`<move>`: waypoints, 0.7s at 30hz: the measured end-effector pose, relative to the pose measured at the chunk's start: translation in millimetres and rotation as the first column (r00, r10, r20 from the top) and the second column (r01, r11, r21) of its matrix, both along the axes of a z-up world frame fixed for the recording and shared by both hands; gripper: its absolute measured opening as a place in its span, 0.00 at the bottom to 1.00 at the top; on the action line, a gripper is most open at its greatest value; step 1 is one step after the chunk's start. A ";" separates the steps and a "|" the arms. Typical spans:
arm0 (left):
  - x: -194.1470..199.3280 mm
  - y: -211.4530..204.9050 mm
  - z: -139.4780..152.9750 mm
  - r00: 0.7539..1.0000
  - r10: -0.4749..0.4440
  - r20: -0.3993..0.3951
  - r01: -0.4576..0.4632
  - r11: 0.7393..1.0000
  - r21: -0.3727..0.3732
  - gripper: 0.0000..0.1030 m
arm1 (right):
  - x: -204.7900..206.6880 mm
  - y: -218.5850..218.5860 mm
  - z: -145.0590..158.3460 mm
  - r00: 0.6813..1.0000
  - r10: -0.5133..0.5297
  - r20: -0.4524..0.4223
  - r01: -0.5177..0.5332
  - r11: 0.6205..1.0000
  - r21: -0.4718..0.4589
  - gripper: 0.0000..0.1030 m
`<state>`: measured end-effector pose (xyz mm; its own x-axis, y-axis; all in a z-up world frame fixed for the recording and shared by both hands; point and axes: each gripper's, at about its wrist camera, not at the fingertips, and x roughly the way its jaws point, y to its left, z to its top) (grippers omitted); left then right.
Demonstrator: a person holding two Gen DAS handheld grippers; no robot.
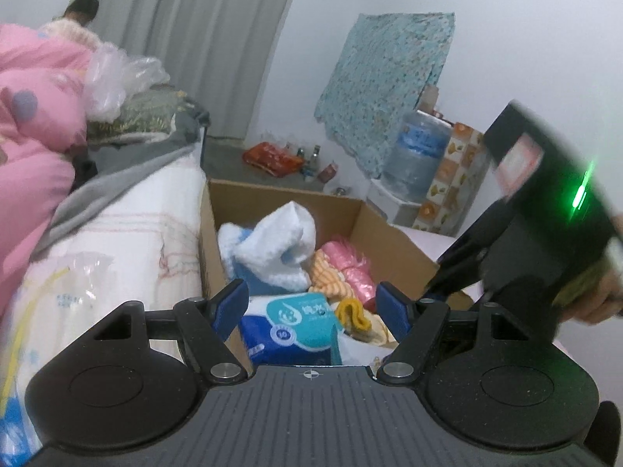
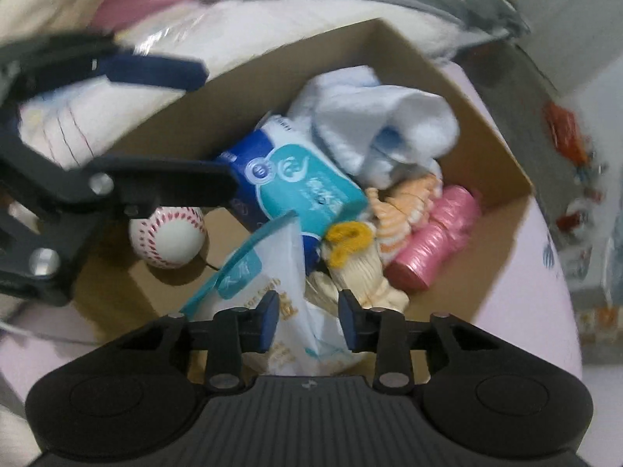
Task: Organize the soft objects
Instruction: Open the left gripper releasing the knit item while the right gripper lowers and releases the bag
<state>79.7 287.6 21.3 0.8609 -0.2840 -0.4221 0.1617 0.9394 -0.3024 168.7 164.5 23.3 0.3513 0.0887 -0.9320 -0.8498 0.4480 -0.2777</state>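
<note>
The right gripper [image 2: 308, 321] pointed steeply down into the box [image 2: 502, 173], its jaws partly apart. A white packet [image 2: 290, 292] lay directly beneath and between them, but the pads did not appear to press on it; I took it as just let go or about to be picked, and could not say which. Just beyond those jaws sat cream socks [image 2: 362, 276] with a yellow cuff, then striped orange socks [image 2: 401, 210] and a pink roll [image 2: 436, 233] further out to the right. Ahead lay a blue tissue pack [image 2: 296, 183], and past it a white fluffy cloth [image 2: 385, 128]. A baseball [image 2: 167, 237] rested off to the left, on the box floor.

The left gripper [image 1: 313, 303] hovered at the near rim of the box, jaws wide apart and holding nothing, the tissue pack right below them.

By my reckoning the job was well along: most soft things seemed already gathered in the box. Left of the left jaws, outside the box, a white bundle [image 1: 128, 241] and a plastic-wrapped pack [image 1: 50, 303] lay on the bed; whether those were meant to go in I could not tell.
</note>
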 end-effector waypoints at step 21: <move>-7.5 -10.0 -1.0 0.999 -0.046 0.002 0.046 0.999 -0.012 0.70 | 20.0 -15.9 3.9 0.972 0.036 -0.232 -0.017 0.996 0.084 0.32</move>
